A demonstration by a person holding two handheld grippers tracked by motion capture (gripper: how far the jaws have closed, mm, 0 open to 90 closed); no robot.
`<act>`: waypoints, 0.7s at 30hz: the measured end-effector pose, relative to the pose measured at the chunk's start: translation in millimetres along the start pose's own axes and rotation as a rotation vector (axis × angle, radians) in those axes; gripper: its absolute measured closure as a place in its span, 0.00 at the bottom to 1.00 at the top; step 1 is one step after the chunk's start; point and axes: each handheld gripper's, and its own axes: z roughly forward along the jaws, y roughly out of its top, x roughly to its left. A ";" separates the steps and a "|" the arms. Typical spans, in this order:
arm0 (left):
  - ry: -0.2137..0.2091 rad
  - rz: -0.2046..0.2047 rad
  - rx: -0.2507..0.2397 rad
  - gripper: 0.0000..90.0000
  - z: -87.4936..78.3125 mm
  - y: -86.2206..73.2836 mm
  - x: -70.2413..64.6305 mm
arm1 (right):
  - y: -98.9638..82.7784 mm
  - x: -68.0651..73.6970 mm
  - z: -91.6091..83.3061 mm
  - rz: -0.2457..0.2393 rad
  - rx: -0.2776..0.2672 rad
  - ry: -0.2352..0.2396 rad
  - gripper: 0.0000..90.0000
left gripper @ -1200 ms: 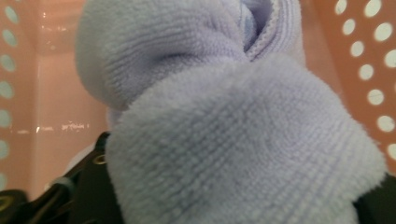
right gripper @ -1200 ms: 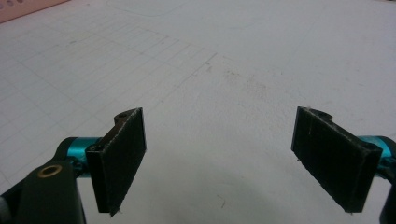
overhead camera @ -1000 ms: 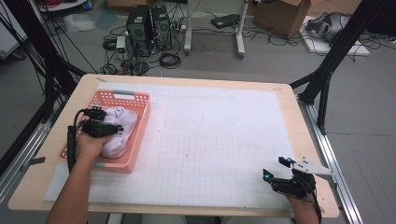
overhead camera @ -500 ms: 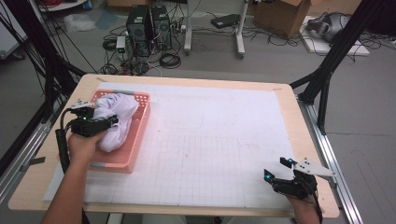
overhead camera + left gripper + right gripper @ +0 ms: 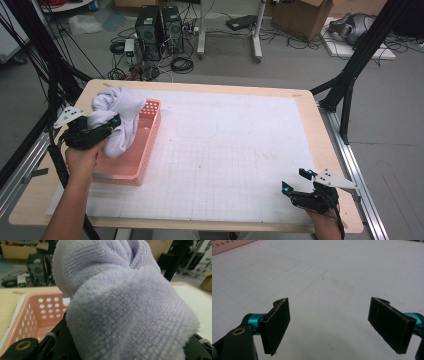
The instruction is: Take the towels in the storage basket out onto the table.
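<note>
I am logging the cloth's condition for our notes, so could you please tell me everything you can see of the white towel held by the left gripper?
The white terry-cloth towel looks soft and looped, faintly lilac in the left gripper view. It is bunched into rounded folds, not spread out. The left gripper is shut on it and holds it lifted over the left, far part of the pink perforated plastic basket; its lower end hangs down into or against the basket, and I cannot tell whether it touches the basket floor. Nothing else touches it.

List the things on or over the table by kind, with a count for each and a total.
Towel: 1
Basket: 1
White mat: 1
Tongs, left and right: 2
Total: 5
</note>
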 end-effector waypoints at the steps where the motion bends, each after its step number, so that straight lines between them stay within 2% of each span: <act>1: 0.000 0.000 0.000 0.63 0.0 0.0 0.0 | 0.1 -0.1 0.2 -0.002 -0.001 0.000 0.19; 3: -0.020 0.003 -0.029 0.63 -1.6 2.5 -4.0 | 0.1 0.1 0.2 0.000 0.000 0.000 0.19; 4: -0.040 0.022 -0.051 0.63 -2.0 5.1 -8.9 | 0.4 0.3 0.4 -0.002 -0.001 0.001 0.19; 7: -0.053 0.042 -0.074 0.63 -1.7 7.4 -15.1 | 0.4 0.5 0.6 -0.006 0.000 0.002 0.19; 11: -0.110 0.065 -0.107 0.63 0.2 11.2 -29.0 | 0.7 1.2 0.7 -0.007 -0.003 0.004 0.19; 18: -0.227 0.105 -0.136 0.62 11.9 14.8 -65.9 | 0.9 1.6 0.9 -0.002 -0.003 0.007 0.19; 21: -0.279 0.125 -0.132 0.62 18.5 15.3 -83.6 | 1.1 1.6 1.0 -0.005 -0.004 0.009 0.19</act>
